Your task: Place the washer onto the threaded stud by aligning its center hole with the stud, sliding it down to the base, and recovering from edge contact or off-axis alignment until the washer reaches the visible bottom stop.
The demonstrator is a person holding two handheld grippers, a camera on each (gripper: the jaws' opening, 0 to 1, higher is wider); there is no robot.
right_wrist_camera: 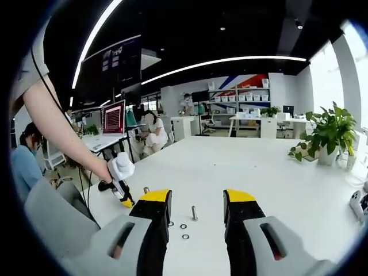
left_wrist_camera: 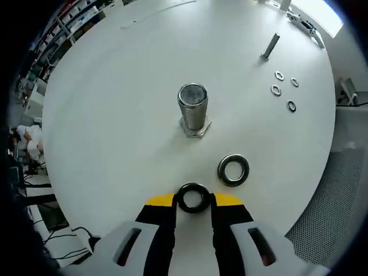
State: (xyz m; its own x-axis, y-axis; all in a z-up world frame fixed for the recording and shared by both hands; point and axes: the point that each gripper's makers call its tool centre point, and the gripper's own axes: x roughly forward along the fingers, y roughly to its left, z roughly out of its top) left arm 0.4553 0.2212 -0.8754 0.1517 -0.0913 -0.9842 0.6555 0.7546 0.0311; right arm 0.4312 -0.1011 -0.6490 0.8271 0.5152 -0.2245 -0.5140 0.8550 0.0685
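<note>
A threaded stud [left_wrist_camera: 192,108] stands upright on its hex base in the middle of the white table [left_wrist_camera: 115,115]. My left gripper [left_wrist_camera: 194,199] is shut on a dark washer [left_wrist_camera: 193,197], holding it by the rim between the yellow-tipped jaws, near and short of the stud. A second, larger washer [left_wrist_camera: 233,169] lies flat on the table just to the right of the held one. In the right gripper view my right gripper [right_wrist_camera: 198,198] hovers open over the table with nothing between its jaws. The left gripper [right_wrist_camera: 125,200] shows there at the left, held in a person's hand.
Several small washers [left_wrist_camera: 284,89] and a bolt [left_wrist_camera: 269,46] lie at the far right of the table; the same bolt [right_wrist_camera: 194,213] and washers [right_wrist_camera: 183,226] sit ahead of the right jaws. A potted plant [right_wrist_camera: 325,135] stands at the table's far side. People sit at desks behind.
</note>
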